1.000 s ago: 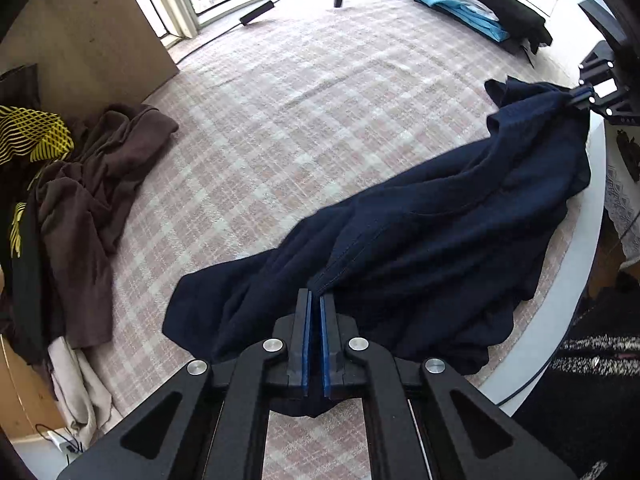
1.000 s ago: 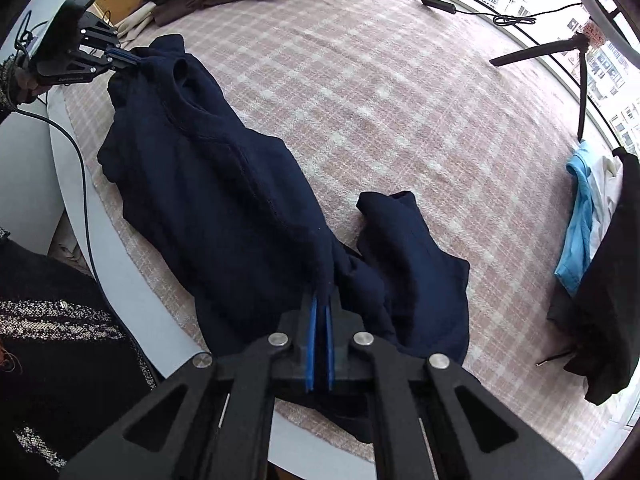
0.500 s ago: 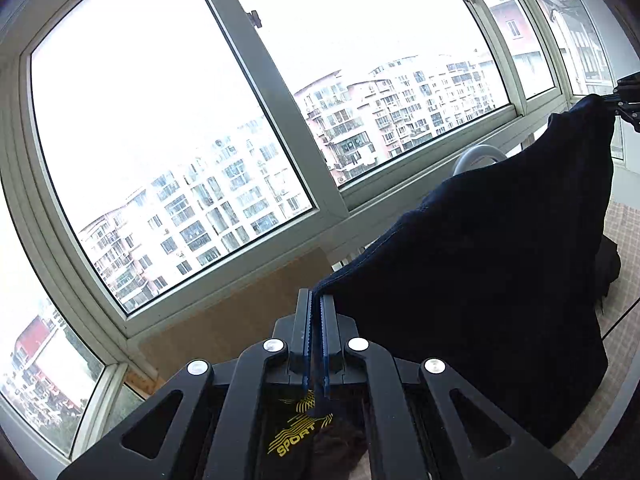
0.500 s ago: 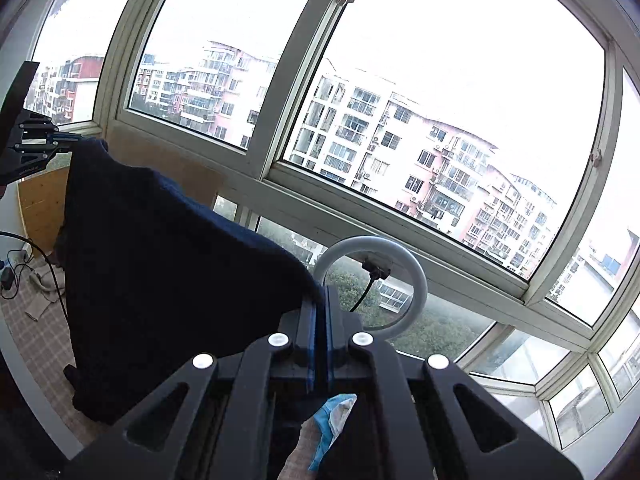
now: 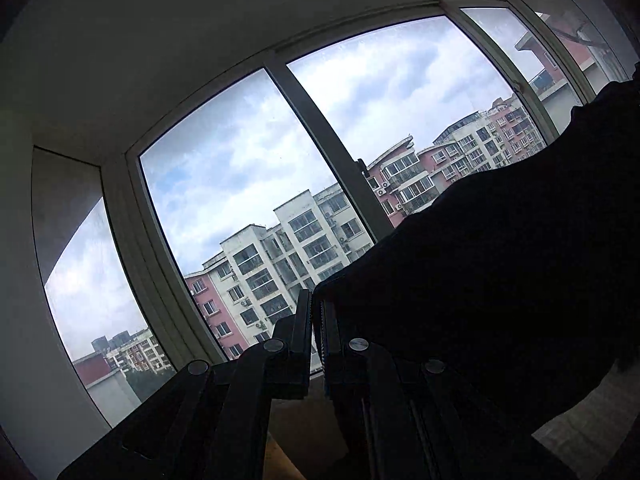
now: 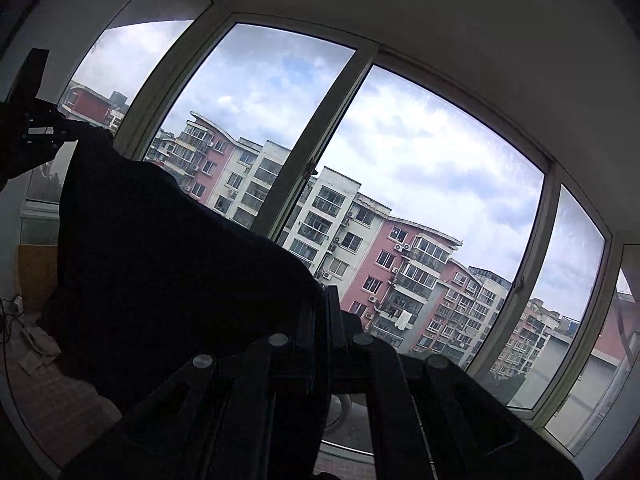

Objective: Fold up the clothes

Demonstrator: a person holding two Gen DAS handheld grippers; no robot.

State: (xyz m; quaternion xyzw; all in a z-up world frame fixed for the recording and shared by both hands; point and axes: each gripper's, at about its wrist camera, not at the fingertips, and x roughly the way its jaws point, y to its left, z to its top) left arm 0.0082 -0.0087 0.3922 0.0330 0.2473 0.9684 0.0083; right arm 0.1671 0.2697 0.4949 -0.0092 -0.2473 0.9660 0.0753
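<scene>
Dark navy fabric garment [image 5: 500, 280]: raised before window frame [image 5: 320, 136], spread, unfolded | left gripper [image 5: 318, 312]: pinching one garment corner | right gripper [image 6: 324, 312]: pinching opposite corner | progress: no fold visible; laying flat and folding remain.

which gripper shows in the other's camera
The left gripper: seen at the right wrist view's left edge, gripping the dark garment's corner; the left view shows only its own jaws.

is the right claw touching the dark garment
Touching. In the right wrist view the right claw is shut on the dark garment's top edge, which runs straight into its closed fingers with no gap.
</scene>
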